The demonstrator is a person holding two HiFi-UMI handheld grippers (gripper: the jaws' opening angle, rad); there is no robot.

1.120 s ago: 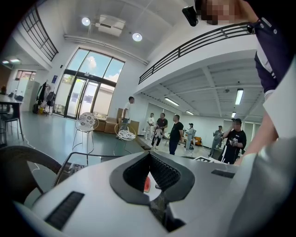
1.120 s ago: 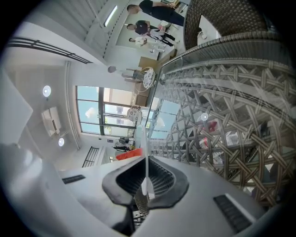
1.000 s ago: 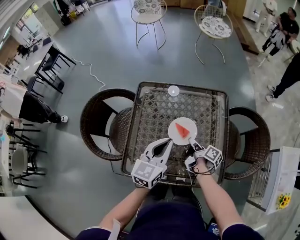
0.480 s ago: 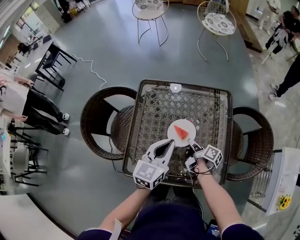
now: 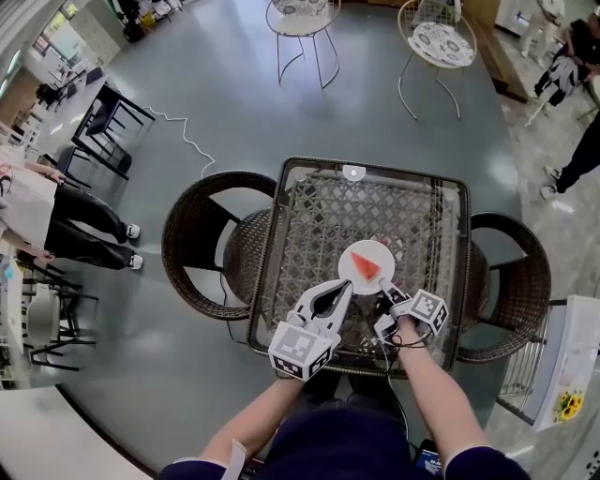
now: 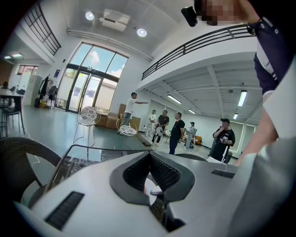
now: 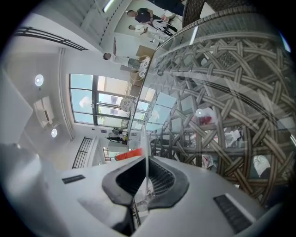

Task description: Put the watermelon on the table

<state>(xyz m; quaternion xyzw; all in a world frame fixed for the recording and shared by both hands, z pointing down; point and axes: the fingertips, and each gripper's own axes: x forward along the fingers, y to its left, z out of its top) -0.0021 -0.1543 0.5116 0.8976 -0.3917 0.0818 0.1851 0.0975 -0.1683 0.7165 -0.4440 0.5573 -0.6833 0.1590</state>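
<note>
Clamped in my right gripper [image 5: 382, 284] is the near rim of a white plate [image 5: 352, 273]. The right gripper view shows that plate edge-on, a thin white line running up between the ribbed pads, with the jaws closed down to its thickness. On the plate lies the watermelon [image 5: 367, 264], a red wedge resting near the middle with its point toward me; in the right gripper view it shows as a red sliver just left of the plate's edge. So the watermelon sits on the plate and not on the glass itself, and the plate lies over the near right part of the bench [image 5: 309, 225], a square glass top over woven wicker. I cannot tell whether the plate rests on the glass or hangs just clear of it. My left gripper [image 5: 346, 284] has its jaws a little apart, with nothing between them. Through the narrow gap in the left gripper view I can see a bit of white plate and a trace of red beyond. Its tips point at the plate's near left rim and lie just beside it; I cannot tell whether they touch. Dark wicker chairs stand at the bench's two sides, one at my left [image 5: 202, 246] and one at my right [image 5: 511, 281]. Two light metal chairs [image 5: 302, 19] stand well apart on the grey floor beyond, and people [image 6: 175, 132] stand far across the hall.
</note>
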